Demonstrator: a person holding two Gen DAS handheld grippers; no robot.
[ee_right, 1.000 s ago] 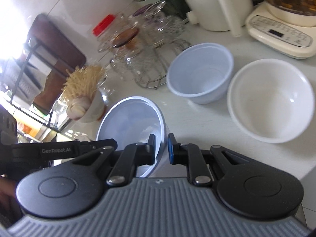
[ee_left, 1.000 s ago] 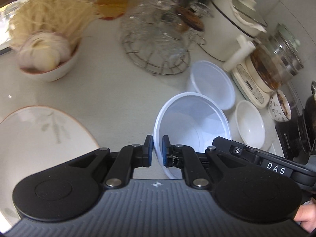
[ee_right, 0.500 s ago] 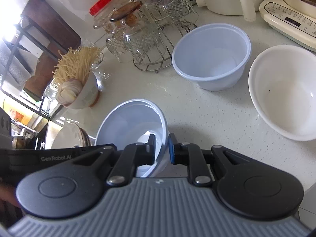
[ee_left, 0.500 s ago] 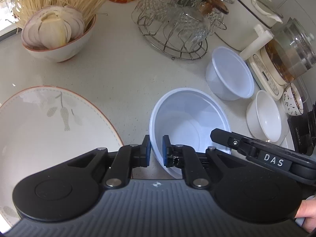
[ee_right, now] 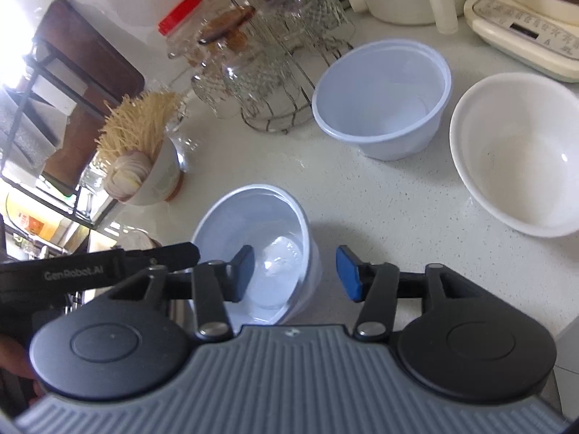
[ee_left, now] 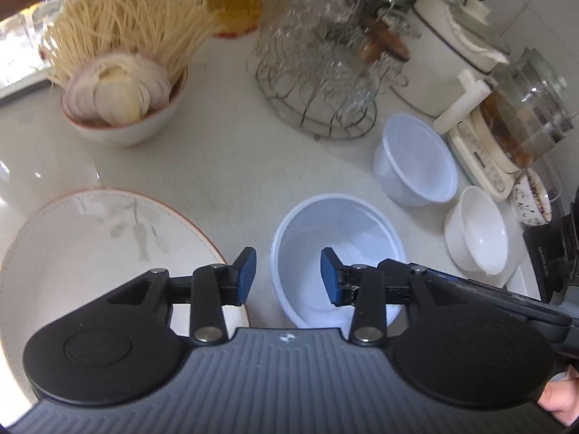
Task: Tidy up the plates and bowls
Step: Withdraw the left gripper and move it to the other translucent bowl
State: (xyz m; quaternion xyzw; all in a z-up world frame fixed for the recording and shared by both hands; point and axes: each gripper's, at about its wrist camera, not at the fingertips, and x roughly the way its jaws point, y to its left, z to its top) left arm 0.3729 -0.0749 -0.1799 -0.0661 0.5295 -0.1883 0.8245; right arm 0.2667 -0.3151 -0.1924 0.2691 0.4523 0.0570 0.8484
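Note:
A pale blue plastic bowl [ee_left: 336, 238] stands upright on the white counter, just ahead of both grippers. My left gripper [ee_left: 288, 276] straddles its left rim; the jaws are opening and the blue pads stand clear of the wall. In the right wrist view the same bowl [ee_right: 260, 217] has its right wall between the fingers of my right gripper [ee_right: 295, 273], whose jaws are also opening with no pad touching it. A second plastic bowl [ee_left: 416, 161] [ee_right: 383, 101] and a white ceramic bowl [ee_left: 476, 231] [ee_right: 517, 152] sit further right. A large leaf-patterned plate [ee_left: 90, 246] lies at the left.
A bowl of noodles and sliced onion [ee_left: 119, 97] [ee_right: 144, 173] stands at the back left. A wire rack of glasses [ee_left: 325, 72] [ee_right: 260, 72] is behind the bowls. A kettle on its cream base [ee_left: 481, 159] [ee_right: 524, 32] lines the right. Bare counter lies between rack and bowl.
Both grippers were shut on opposite rims of the pale blue bowl; now both have opened off it. The bowl, tilted before, has settled level on the counter.

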